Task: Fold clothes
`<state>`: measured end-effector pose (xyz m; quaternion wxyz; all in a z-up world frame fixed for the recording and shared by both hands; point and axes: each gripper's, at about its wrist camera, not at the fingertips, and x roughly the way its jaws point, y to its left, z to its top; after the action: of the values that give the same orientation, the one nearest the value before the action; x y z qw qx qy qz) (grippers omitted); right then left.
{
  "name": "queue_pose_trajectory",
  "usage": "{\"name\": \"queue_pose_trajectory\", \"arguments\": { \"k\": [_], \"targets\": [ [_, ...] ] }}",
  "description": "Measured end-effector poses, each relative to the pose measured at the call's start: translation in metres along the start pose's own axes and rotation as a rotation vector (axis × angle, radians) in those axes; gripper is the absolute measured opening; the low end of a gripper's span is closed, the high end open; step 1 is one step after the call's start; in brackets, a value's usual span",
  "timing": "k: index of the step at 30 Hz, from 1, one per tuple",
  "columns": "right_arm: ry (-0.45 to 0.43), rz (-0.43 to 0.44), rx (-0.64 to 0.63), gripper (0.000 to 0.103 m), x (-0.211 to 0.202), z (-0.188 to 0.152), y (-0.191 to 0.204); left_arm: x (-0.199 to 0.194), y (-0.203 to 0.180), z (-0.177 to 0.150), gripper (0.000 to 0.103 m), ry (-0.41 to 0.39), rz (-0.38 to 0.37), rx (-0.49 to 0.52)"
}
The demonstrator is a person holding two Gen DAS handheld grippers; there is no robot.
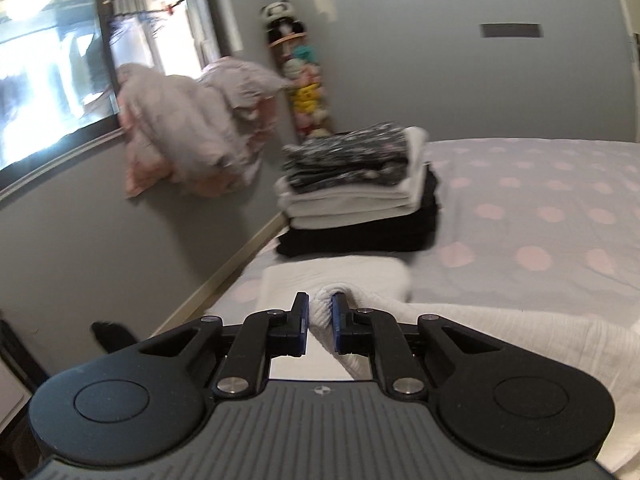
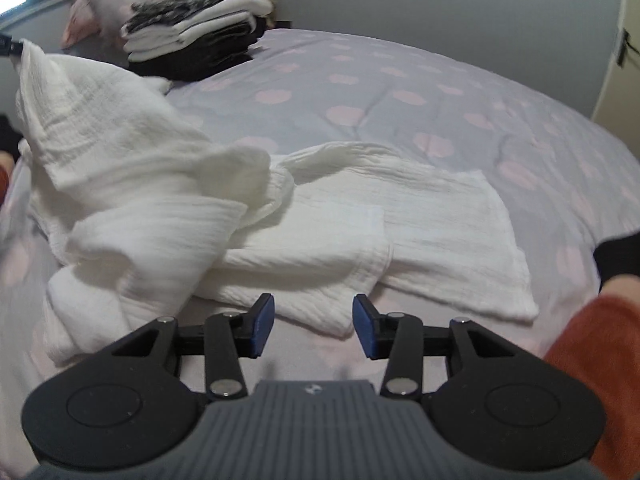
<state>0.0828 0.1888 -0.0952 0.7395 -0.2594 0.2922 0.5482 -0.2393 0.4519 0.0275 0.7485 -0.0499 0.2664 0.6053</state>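
Note:
A white crinkled garment (image 2: pixel 280 216) lies spread on the dotted bedspread (image 2: pixel 420 92). My left gripper (image 1: pixel 320 304) is shut on a bunched fold of that white garment (image 1: pixel 500 332) and holds it lifted above the bed. In the right wrist view the lifted corner rises to the upper left, where the left gripper's tip (image 2: pixel 12 46) just shows at the edge. My right gripper (image 2: pixel 314 308) is open just above the garment's near edge, with nothing pressed between its blue pads (image 2: pixel 262 324).
A stack of folded clothes (image 1: pixel 356 192), black below, white in the middle and patterned on top, sits on the bed by the grey wall. A folded white piece (image 1: pixel 332 280) lies in front of it. Pink bedding (image 1: pixel 192 132) hangs by the window. A person's red-clad leg (image 2: pixel 600 360) is at right.

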Motion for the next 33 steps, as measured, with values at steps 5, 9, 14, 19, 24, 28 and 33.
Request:
{"name": "queue_pose_trajectory", "arguments": {
  "k": [5, 9, 14, 19, 24, 28, 33],
  "targets": [
    [0.052, -0.046, -0.025, 0.049, 0.028, 0.022, -0.012, 0.005, 0.011, -0.003, 0.014, 0.004, 0.016, -0.009],
    [0.084, -0.052, 0.163, 0.053, 0.064, 0.044, -0.044, 0.009, 0.018, -0.004, 0.013, -0.004, 0.042, -0.015],
    [0.138, -0.008, 0.352, 0.043, 0.110, 0.056, -0.066, 0.014, 0.032, -0.005, 0.013, 0.013, 0.088, -0.040],
    [0.051, -0.006, 0.310, 0.008, 0.089, 0.057, -0.051, 0.012, 0.049, -0.006, 0.012, 0.009, 0.130, -0.058],
    [-0.002, -0.102, 0.251, 0.007, 0.015, 0.055, -0.063, 0.013, 0.066, -0.006, 0.012, 0.025, 0.166, -0.087],
    [0.068, -0.190, 0.244, 0.007, -0.028, 0.036, -0.090, 0.013, 0.070, -0.006, 0.012, 0.026, 0.169, -0.083],
    [0.149, -0.209, 0.179, 0.015, -0.042, 0.013, -0.100, 0.017, 0.067, -0.004, 0.012, 0.029, 0.162, -0.069]
  ]
}}
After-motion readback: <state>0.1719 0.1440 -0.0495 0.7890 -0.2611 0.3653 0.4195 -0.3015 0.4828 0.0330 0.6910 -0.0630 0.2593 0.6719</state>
